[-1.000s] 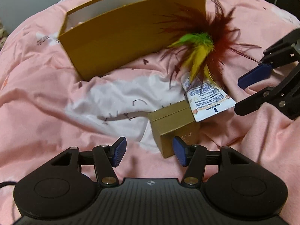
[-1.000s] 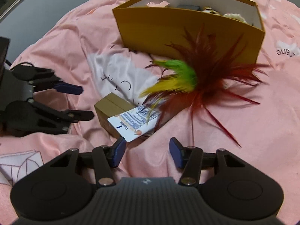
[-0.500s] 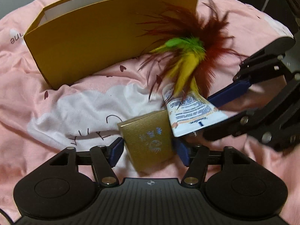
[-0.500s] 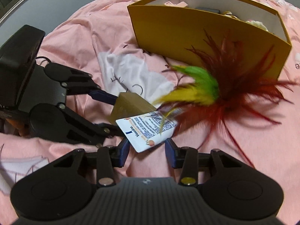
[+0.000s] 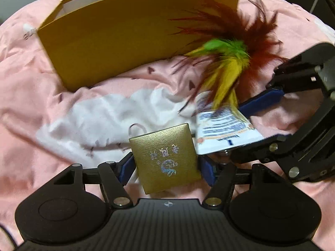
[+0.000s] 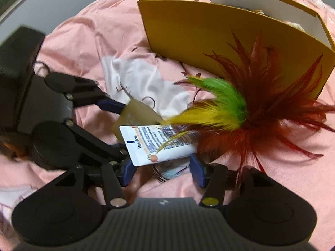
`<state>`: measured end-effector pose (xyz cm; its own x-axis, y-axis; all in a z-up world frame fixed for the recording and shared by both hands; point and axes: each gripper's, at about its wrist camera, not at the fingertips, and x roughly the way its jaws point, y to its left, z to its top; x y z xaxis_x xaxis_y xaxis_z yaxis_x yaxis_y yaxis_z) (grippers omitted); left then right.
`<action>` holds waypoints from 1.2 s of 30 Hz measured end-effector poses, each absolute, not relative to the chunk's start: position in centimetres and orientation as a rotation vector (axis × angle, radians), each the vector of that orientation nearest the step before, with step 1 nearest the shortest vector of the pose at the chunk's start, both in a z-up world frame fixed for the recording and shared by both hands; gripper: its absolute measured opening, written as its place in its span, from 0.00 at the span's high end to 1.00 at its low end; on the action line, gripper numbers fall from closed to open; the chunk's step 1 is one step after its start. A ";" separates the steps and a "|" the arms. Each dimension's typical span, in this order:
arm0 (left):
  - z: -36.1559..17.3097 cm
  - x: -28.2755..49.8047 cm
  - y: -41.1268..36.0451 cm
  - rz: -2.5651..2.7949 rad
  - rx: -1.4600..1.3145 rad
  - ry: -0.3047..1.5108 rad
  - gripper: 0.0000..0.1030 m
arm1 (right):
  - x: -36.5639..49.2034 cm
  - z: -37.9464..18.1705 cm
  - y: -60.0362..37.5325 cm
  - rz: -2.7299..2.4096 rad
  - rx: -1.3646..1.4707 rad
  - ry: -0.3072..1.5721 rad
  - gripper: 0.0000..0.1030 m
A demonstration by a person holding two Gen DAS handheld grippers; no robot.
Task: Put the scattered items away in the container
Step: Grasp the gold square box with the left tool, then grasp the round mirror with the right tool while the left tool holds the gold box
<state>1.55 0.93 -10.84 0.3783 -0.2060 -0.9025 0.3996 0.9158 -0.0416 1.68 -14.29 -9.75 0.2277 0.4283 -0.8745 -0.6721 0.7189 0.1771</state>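
A small gold box with a silver emblem sits between the blue pads of my left gripper, which is shut on it; it also shows in the right wrist view. A white Vaseline tube lies between the open fingers of my right gripper, its flat end over the left pad; it shows in the left wrist view too. A red, green and yellow feather toy lies across the tube. The yellow cardboard container stands behind, open at the top.
Everything lies on a rumpled pink bedcover with a white patch. The container holds several items, mostly hidden. The two grippers are close together, nearly touching at the tube.
My left gripper moved forward around the gold box and closed on it. My right gripper advanced until the tube's flat end lay between its fingers.
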 end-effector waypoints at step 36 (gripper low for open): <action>-7.9 0.3 5.9 -0.257 -0.032 1.071 0.30 | 1.3 -13.1 -13.9 0.892 -0.217 1.147 0.45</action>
<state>0.34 5.89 -7.93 0.4520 -0.2234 -0.8636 0.1926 0.9697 -0.1501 1.28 -13.87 -13.10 0.1211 0.5003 -0.8573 -0.7078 0.6491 0.2788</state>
